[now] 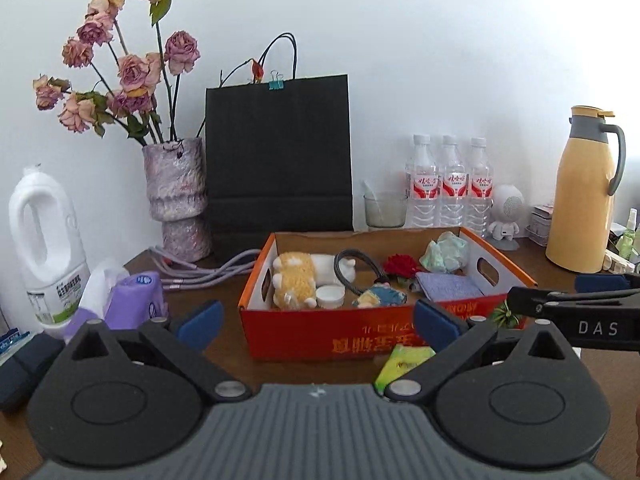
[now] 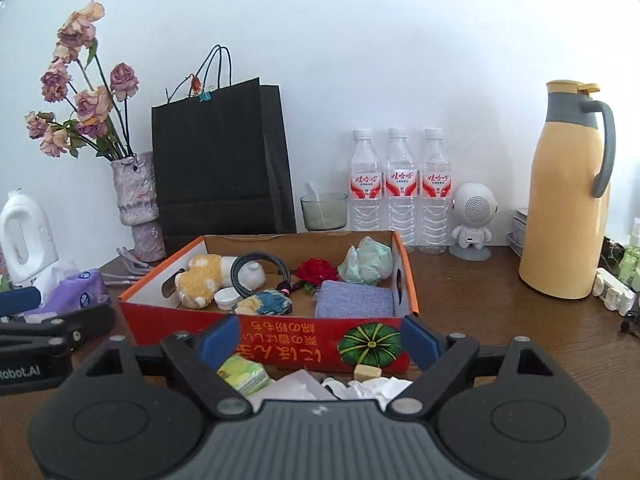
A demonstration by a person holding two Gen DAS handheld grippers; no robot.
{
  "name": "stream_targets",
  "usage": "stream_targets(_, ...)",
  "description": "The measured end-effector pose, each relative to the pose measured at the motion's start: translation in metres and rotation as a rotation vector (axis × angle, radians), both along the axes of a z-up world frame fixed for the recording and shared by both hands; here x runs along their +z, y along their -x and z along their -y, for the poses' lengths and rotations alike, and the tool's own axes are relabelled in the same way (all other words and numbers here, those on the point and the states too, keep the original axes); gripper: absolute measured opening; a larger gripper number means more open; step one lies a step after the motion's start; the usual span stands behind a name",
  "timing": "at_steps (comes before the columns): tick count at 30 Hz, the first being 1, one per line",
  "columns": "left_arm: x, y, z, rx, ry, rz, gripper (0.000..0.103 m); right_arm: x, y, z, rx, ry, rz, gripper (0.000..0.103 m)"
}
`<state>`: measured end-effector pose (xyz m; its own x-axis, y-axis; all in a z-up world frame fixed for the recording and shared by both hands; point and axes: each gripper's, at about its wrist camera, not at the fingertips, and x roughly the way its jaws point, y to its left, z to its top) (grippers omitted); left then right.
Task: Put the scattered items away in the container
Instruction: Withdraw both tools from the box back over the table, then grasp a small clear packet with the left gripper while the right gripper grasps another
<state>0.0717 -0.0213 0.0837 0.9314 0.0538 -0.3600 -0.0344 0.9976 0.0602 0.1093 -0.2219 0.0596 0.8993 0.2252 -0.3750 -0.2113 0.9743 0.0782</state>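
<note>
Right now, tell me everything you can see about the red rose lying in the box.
The red rose looks artificial, with a full, open head of deep red petals and a few green leaves at its base. It lies on its side on the floor of the orange cardboard box, near the back. The crumpled pale green wad lies beside it and the blue-grey cloth pad lies in front.

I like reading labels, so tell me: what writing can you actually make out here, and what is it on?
"DAS": on the right tool's arm.
"Robot.AI", start cut off: on the left tool's arm.
Yellow characters, upside down, unreadable to me: orange box.
Red characters, too small: three water bottles.
White jug's label and purple pack: too blurred.
</note>
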Motion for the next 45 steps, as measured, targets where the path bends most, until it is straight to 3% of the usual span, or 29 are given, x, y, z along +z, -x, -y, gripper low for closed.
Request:
stream_targets(5, -0.014, 0.052, -0.002, -0.024, -0.010, -0.048, 0.103, -0.008, 0.058, 0.007, 0.019, 0.013, 0.001, 0.096)
stream_targets(10, -0.033, 0.110, -0.011, -0.051, 0.043, -0.100, 0.103, -0.021, 0.122, 0.023, 0.021, -0.040, -0.009, 0.099)
stream_targets(14, -0.042, 0.125, -0.015, -0.115, 0.033, -0.163, 0.103, -0.033, 0.141, 0.033, 0.040, 0.018, -0.053, 0.099)
stream_targets(18, -0.043, 0.100, -0.015, -0.178, 0.038, -0.170, 0.099, -0.033, 0.120, 0.043, -0.017, 0.036, -0.073, 0.097)
stream_targets(23, -0.046, 0.041, -0.012, -0.260, 0.039, -0.215, 0.065, -0.036, 0.071, 0.049, 0.004, -0.010, -0.165, 0.082)
stream_targets(26, -0.055, 0.005, -0.001, -0.323, -0.014, -0.250, 0.054, -0.044, 0.042, 0.042, 0.013, 0.004, -0.212, 0.070)
stream_targets(30, -0.068, -0.026, 0.008, -0.382, -0.020, -0.289, 0.052, -0.054, 0.012, 0.033, 0.024, -0.004, -0.262, 0.051)
stream_targets(32, -0.073, -0.035, 0.010, -0.404, -0.007, -0.307, 0.052, -0.060, 0.003, 0.028, 0.028, 0.005, -0.273, 0.050)
stream_targets(34, -0.078, -0.041, 0.012, -0.405, -0.003, -0.323, 0.051, -0.064, -0.005, 0.025, 0.032, 0.019, -0.274, 0.050)
stream_targets(37, -0.083, -0.045, 0.014, -0.385, -0.011, -0.342, 0.039, -0.068, -0.012, 0.022, 0.021, 0.029, -0.280, 0.044)
stream_targets(42, -0.084, -0.045, 0.011, -0.353, -0.007, -0.344, 0.021, -0.073, -0.017, 0.025, -0.001, 0.028, -0.282, 0.030)
stream_targets(44, -0.084, -0.044, 0.010, -0.340, -0.001, -0.343, 0.019, -0.074, -0.016, 0.025, -0.015, 0.050, -0.276, 0.017)
stream_targets(45, -0.084, -0.043, 0.010, -0.329, 0.002, -0.337, 0.019, -0.074, -0.015, 0.025, -0.017, 0.061, -0.274, 0.017)
